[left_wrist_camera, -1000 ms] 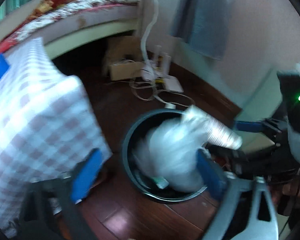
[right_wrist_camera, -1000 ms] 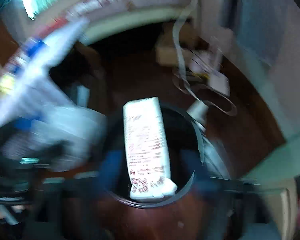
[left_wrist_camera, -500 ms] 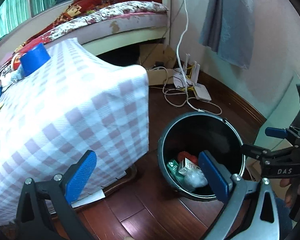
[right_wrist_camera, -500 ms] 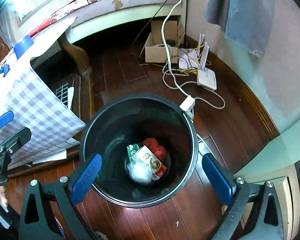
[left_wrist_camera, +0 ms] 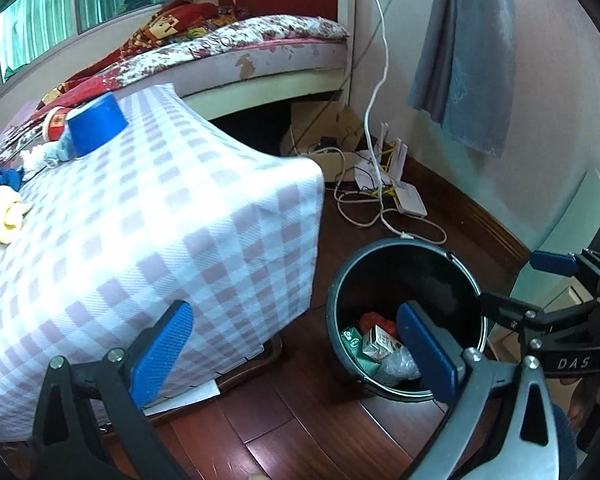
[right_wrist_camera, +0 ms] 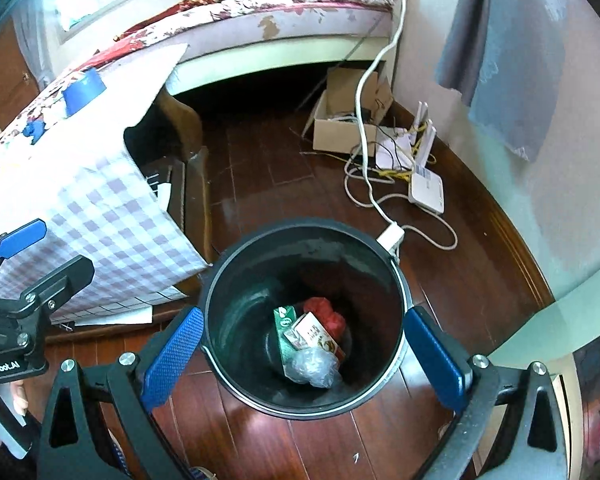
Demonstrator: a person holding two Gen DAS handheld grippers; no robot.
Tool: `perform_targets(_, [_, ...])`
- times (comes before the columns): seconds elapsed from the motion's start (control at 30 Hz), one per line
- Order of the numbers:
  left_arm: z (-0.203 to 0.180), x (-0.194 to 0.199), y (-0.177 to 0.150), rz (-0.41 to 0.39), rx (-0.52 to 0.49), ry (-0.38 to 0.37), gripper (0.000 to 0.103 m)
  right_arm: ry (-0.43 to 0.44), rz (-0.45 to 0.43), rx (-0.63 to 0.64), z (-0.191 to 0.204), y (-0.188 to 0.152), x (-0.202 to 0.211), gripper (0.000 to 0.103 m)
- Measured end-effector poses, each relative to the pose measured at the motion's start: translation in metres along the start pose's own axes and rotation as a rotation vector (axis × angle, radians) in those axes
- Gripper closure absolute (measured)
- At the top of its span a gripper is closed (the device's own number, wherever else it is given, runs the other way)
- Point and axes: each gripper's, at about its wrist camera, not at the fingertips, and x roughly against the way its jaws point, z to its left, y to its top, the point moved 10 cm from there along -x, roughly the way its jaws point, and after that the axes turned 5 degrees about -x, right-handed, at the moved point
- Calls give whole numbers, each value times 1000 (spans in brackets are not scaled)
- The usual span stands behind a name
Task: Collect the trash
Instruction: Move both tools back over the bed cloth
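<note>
Both grippers up over the round black plastic trash bin (right_wrist_camera: pixel 304 320), which stands on the dark red wooden floor (right_wrist_camera: pixel 260 176). Right gripper (right_wrist_camera: pixel 304 356) directly above the bin's mouth, blue-padded fingers (right_wrist_camera: pixel 172 354) spread wide to either side of the rim, nothing between them. Left gripper (left_wrist_camera: pixel 296 354) off to the side, likewise gaping and empty, one blue pad over the hanging edge of the lilac-and-white checked tablecloth (left_wrist_camera: pixel 148 216), the other pad across the bin's opening.

Down at the bottom of the bin, the collected trash in a small heap: a white drink carton with red print (right_wrist_camera: pixel 314 336), a green-and-white carton (right_wrist_camera: pixel 285 322) just beside it, a crumpled red wrapper (right_wrist_camera: pixel 326 314) behind, and a scrunched ball of clear plastic film (right_wrist_camera: pixel 312 366) in front, all touching. Same heap visible from the left wrist view, partly hidden by the near pad.

On the covered table, well away from the bin: a roll of blue tape (left_wrist_camera: pixel 94 124), a red-and-white can (left_wrist_camera: pixel 56 124) tucked against it, a yellow cloth (left_wrist_camera: pixel 0 216) near the far edge.

Behind the bin, a white cable (right_wrist_camera: pixel 370 80) running down the wall to a white plug adapter (right_wrist_camera: pixel 391 237) at the bin's rim. Further back, a white router (right_wrist_camera: pixel 426 192) amid tangled leads, and an open cardboard box (right_wrist_camera: pixel 342 128) beside the bed with the flowered mattress (right_wrist_camera: pixel 284 4). Grey-blue cloth (left_wrist_camera: pixel 472 60) hanging on the wall.
</note>
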Motion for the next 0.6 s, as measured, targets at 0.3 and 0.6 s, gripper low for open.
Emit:
perform_targets(0.3, [51, 37, 19, -77, 82, 64, 1, 48, -86, 79, 48, 31, 26, 1])
perform_targets(0.6, [153, 69, 24, -136, 171, 225, 1, 155, -148, 149, 132, 73, 37, 1])
